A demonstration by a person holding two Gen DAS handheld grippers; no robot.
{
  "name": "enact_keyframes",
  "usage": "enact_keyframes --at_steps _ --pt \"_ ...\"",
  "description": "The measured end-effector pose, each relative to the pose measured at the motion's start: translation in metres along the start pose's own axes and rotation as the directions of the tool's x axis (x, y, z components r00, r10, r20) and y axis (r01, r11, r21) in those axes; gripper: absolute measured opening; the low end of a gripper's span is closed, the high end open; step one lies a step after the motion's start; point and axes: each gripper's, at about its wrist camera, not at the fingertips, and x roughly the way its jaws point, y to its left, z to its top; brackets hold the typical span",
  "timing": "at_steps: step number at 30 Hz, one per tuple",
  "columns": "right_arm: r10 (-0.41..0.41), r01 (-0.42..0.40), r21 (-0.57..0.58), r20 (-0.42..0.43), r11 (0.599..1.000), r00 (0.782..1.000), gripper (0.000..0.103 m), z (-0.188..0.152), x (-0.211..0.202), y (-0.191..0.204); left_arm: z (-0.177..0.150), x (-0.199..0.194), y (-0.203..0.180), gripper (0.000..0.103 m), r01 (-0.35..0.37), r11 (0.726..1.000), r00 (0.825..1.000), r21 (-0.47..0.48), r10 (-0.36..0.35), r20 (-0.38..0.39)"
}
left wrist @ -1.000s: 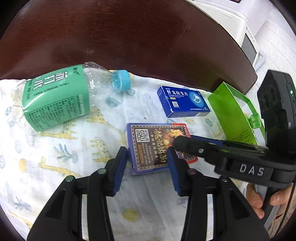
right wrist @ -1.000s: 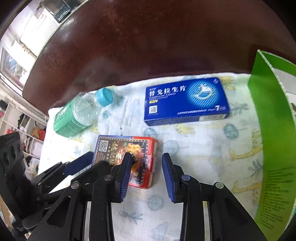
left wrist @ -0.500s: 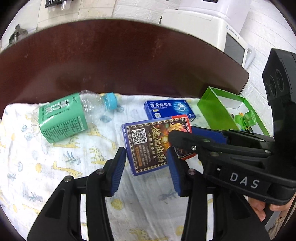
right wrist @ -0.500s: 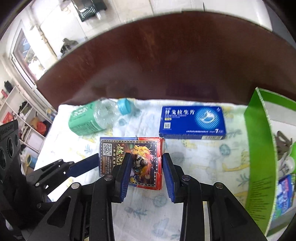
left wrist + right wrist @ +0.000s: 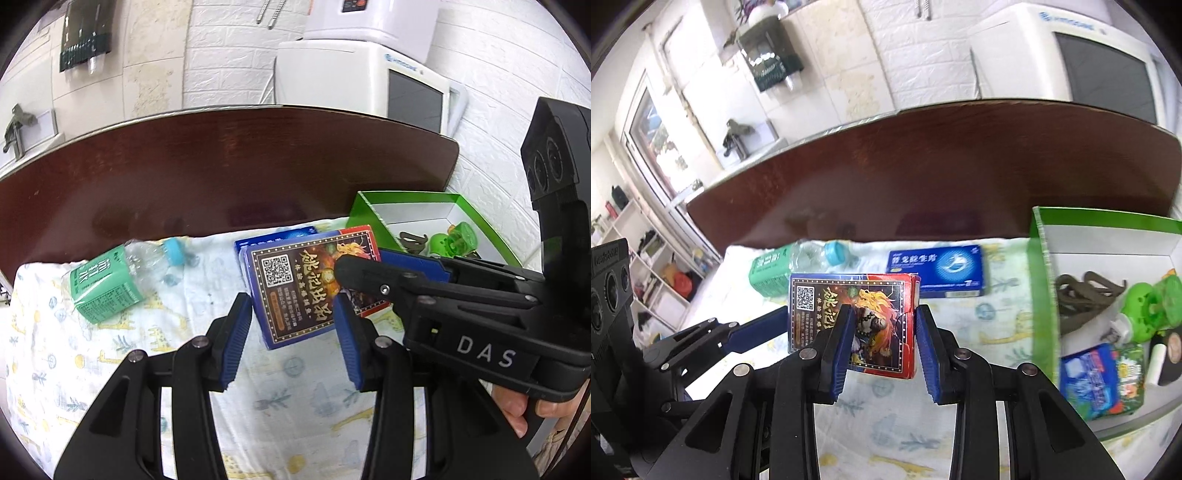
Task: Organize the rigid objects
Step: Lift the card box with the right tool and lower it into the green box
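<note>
A flat rectangular card box with a purple-and-red printed face (image 5: 855, 314) is held above the giraffe-print cloth (image 5: 110, 369) on the counter, beside the open green cardboard box (image 5: 1039, 295). The right claw (image 5: 882, 343) pinches its red end; the left claw (image 5: 291, 336) grips its purple end. It looks light, stiff and glossy, probably slippery, best held across its thin edges.

purple-red card box (image 5: 306, 284); green bottle (image 5: 103, 286); giraffe-print cloth (image 5: 110, 369); green bin (image 5: 1043, 288).
</note>
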Motion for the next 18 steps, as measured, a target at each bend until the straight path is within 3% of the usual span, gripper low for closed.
enact_keyframes --at_steps 18 --pt "-0.065 0.048 0.137 0.120 0.989 0.991 0.035 0.002 -0.060 -0.090 0.046 0.042 -0.101 0.043 0.055 0.985 0.998 0.167 -0.050 -0.029"
